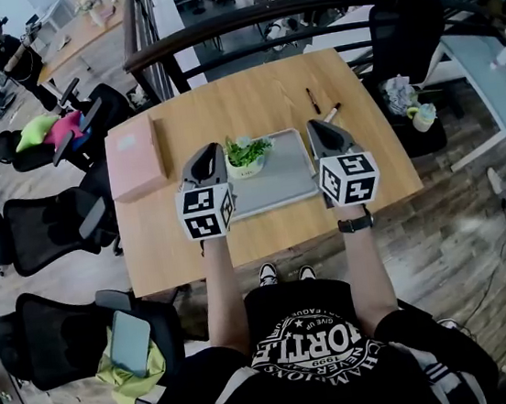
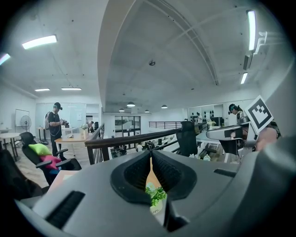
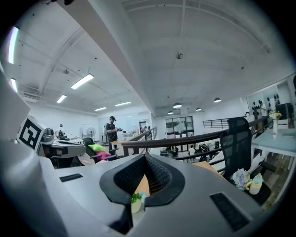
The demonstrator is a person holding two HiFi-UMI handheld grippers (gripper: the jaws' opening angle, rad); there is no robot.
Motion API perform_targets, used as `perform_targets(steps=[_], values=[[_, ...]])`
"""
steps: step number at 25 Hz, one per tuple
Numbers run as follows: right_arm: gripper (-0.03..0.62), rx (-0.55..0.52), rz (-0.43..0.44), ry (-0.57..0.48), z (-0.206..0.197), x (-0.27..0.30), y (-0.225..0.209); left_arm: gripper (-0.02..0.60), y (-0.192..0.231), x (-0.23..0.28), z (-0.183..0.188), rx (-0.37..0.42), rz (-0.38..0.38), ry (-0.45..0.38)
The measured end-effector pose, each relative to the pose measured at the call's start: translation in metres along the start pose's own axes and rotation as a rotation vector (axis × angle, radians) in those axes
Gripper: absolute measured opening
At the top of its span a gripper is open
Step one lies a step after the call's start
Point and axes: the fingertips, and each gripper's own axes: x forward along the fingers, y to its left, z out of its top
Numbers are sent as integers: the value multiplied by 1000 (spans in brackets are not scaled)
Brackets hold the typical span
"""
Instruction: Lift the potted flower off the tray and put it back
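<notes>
Both fingers [image 2: 136, 172] pressed together, empty, left gripper [image 1: 212, 149], right gripper [image 1: 318, 126] flanking tray [image 1: 280, 180], potted flower [image 1: 247, 154] aboard, shirt [image 1: 320, 345] "1999"

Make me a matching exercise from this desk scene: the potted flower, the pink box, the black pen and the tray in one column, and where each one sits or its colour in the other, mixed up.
Things:
1. potted flower
2. pink box
3. black pen
4. tray

Descriptions:
A. lying on the bare table, beyond the tray
B. standing on the tray, at its far left corner
C. grey, underneath the plant
D. lying flat on the table, to the left of the tray

Pairs: 1-B, 2-D, 3-A, 4-C
</notes>
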Motion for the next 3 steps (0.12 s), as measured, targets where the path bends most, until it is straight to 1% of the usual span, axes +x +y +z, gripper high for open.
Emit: perform_targets(steps=[3], values=[[20,-1,6,2,-3,5,1,31,7,2,-8,-3,10,15]])
